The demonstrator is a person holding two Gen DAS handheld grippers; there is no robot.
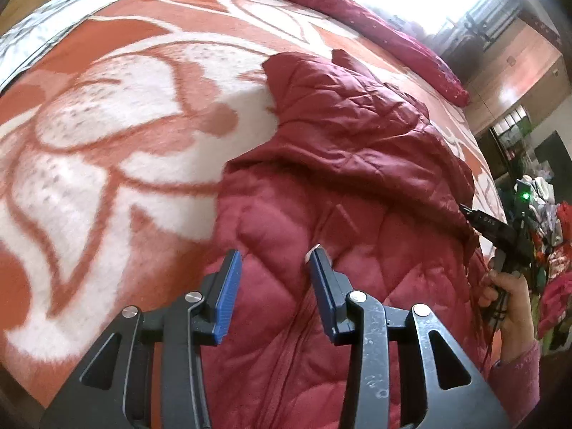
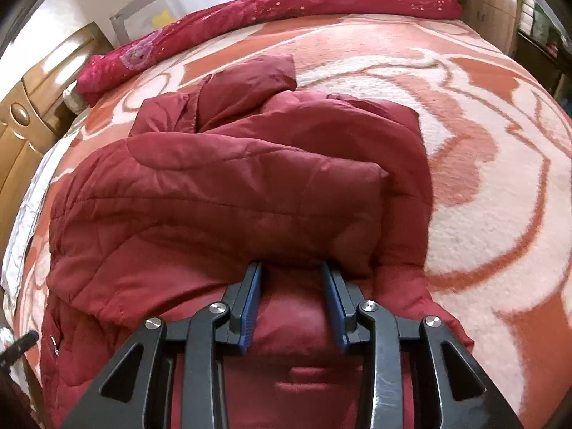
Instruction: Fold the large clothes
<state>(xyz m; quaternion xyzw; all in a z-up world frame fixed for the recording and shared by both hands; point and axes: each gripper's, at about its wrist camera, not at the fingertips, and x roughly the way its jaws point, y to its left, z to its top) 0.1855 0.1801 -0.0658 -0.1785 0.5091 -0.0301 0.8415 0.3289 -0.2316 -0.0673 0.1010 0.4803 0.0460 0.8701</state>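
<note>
A dark red quilted jacket (image 1: 339, 186) lies on the bed, its sleeves folded over the body; it also shows in the right wrist view (image 2: 232, 186). My left gripper (image 1: 275, 261) is open and empty, just above the jacket's lower part. My right gripper (image 2: 291, 268) is open, its fingertips at the edge of a folded sleeve (image 2: 321, 207), with padded fabric between the fingers but not pinched. The right gripper also shows in the left wrist view (image 1: 475, 218) at the jacket's right edge, held by a hand.
The bed is covered by an orange and white flower-pattern blanket (image 1: 107, 143). A rolled red quilt (image 2: 250, 10) lies along the far edge. A wooden cabinet (image 2: 21, 125) stands beside the bed. A pile of clothes (image 1: 550, 250) lies off the bed.
</note>
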